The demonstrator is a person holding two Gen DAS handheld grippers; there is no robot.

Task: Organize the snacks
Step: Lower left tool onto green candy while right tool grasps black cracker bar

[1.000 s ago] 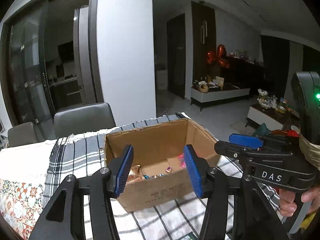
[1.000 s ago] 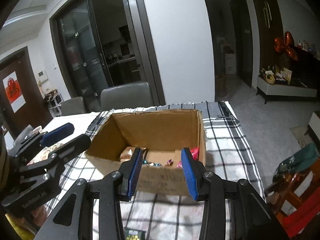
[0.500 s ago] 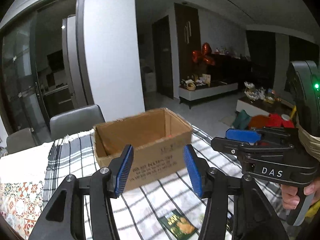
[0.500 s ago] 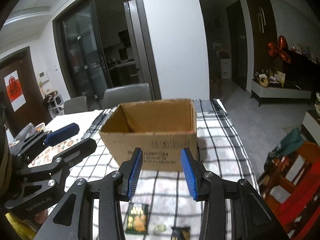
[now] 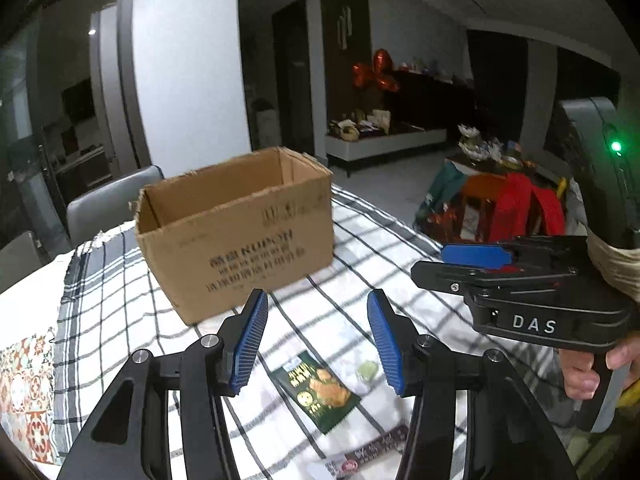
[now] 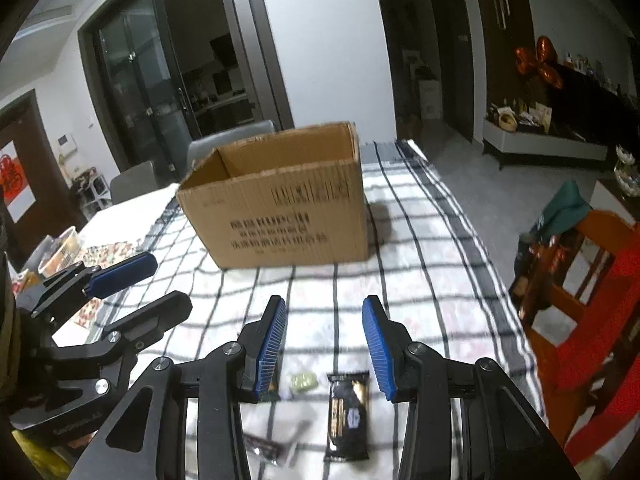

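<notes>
Hovering over the near edge of the table [image 6: 440, 248], both claws are spread wide and nothing is held.

Left gripper [image 5: 316, 340] is positioned above the green foil packet [image 5: 318, 390]; a small pale-green wrapped sweet [image 5: 368, 370] lies just beside it. Right gripper [image 6: 325, 346] is lined up over the dark bar wrapper [image 6: 347, 416]; a dark-red wrapper [image 6: 266, 446] is seen at the very near edge, blurred.

The cardboard box [image 6: 280, 200] is set further back, near the table's middle, open-topped, corrugated, print on its front face. Its contents cannot be seen from here.

Step judged: picking loose snacks for the box.

- Flat packets lie flush on soft checked cloth [image 5: 120, 280], so fabric is likely to be pinched with them. A low, tilted approach is advised, with one pad slid under a packet edge.
- Foil is slick and crinkly; the crimped end seam should be gripped, not the puffed middle.
- The bar is best taken across its narrow width.
</notes>
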